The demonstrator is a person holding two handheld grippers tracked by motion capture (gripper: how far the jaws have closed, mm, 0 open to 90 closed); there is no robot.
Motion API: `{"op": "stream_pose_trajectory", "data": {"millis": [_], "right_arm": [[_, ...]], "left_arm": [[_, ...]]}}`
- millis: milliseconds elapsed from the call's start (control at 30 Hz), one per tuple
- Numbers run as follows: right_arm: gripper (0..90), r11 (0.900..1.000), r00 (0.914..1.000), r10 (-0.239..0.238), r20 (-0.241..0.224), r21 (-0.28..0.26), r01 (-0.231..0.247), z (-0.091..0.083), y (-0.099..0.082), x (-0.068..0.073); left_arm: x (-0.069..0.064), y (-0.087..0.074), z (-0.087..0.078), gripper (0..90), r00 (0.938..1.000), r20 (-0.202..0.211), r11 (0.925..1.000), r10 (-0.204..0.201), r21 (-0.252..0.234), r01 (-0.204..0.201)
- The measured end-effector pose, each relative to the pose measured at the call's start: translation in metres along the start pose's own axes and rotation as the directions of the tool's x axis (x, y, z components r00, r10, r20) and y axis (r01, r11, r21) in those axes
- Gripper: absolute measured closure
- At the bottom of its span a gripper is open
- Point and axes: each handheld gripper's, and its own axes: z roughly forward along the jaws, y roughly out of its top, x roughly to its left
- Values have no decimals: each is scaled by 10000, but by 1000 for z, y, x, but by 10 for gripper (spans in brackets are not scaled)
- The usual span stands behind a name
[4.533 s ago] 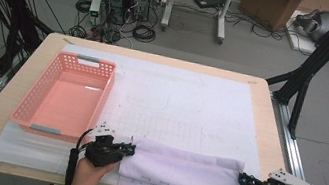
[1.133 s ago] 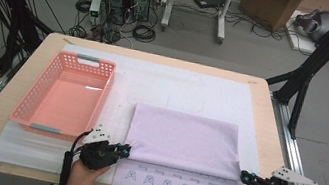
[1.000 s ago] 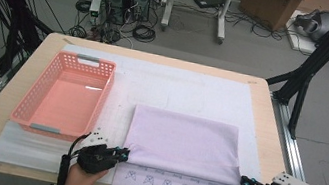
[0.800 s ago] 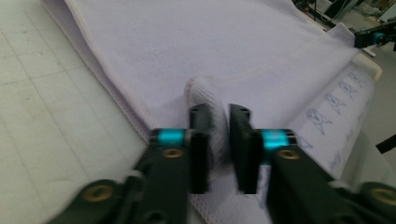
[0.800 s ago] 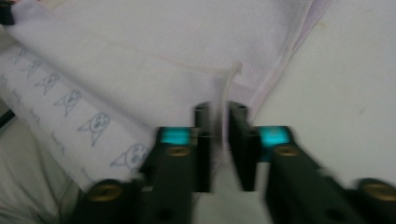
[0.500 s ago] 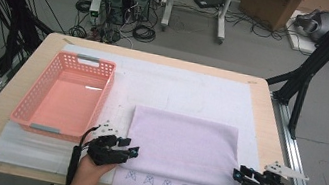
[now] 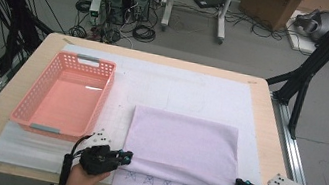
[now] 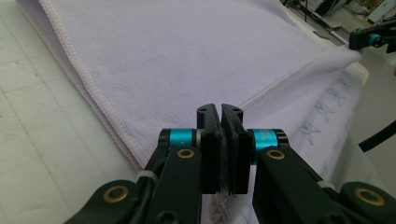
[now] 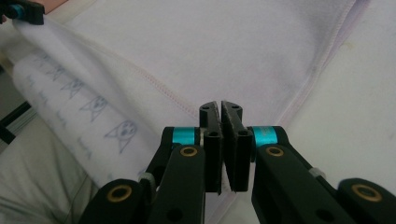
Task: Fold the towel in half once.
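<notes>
High view: the folded lavender towel (image 7: 181, 148) is spread at the table's 6 o'clock edge, the pink basket (image 7: 66, 96) toward 9 o'clock. Its near corners are pinched by the left gripper (image 7: 127, 157) and right gripper (image 7: 239, 184), jaws having just closed on cloth.

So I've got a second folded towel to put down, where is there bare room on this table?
The white mat is bare beyond the lilac folded towel, from the salmon plastic basket across to the table's right edge. The basket's inside is free too. The near edge is crowded: both grippers, left gripper and right gripper, work the towel's near corners.
</notes>
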Motion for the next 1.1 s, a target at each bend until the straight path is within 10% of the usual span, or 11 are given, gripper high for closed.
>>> {"op": "stream_pose_trajectory", "data": {"millis": [433,533,700,1100], "right_arm": [[875,9996,9985,-116,-526,244,129,-27,-31,24],[821,9981,9991,-186,-378,585,208,-26,-35,25],[612,9998,9997,172,150,70,-173,-25,-27,17],[644,9997,9948,-51,1021,-233,75,14,14,-17]], "left_arm": [[-26,-29,-30,851,9976,608,9994,317,142,-326],[-26,-31,-30,661,9987,455,9997,244,-79,-240],[-9,-17,-27,431,9998,86,9954,-167,-940,175],[43,25,24,478,9954,-758,9932,-589,-1044,508]]}}
